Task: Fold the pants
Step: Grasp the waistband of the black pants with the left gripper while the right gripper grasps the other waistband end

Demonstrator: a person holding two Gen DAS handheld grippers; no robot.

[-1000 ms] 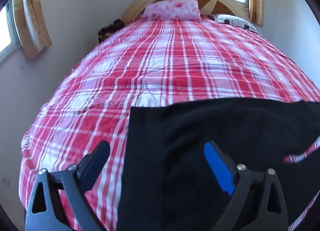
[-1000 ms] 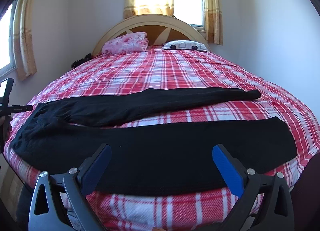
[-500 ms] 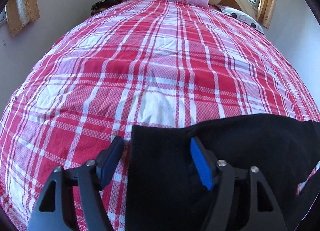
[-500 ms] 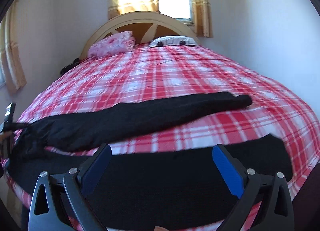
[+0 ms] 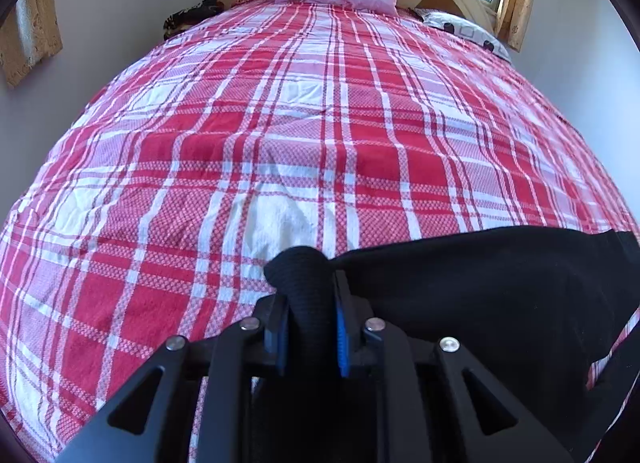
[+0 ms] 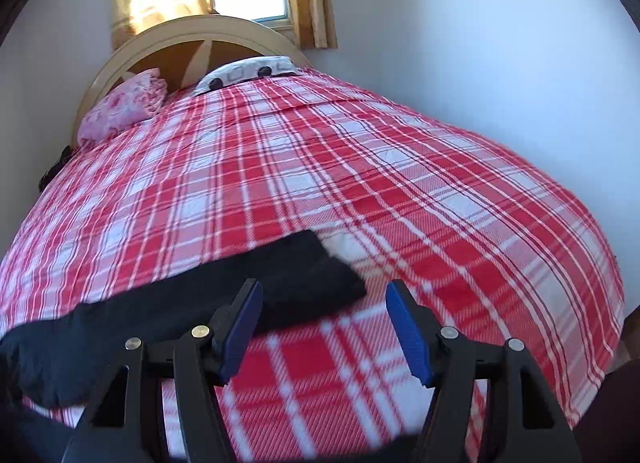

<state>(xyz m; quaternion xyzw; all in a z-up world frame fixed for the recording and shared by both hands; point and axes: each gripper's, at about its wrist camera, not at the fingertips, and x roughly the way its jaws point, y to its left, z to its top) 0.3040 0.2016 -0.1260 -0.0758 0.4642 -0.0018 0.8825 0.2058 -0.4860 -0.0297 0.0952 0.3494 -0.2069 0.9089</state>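
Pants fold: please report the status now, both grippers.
Left gripper shut on black pants corner. Right gripper open, above pant leg end. Nothing in the way.

Black pants (image 6: 168,315) cut off at left edge; blurred bedspread (image 6: 320,395) foreground.

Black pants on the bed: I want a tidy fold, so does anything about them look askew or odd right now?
Nothing looks damaged. The black pants are bunched into a lump at the corner clamped in the left tongs, and the far leg lies at a slant across the plaid bedspread. The right tongs are open, holding nothing.
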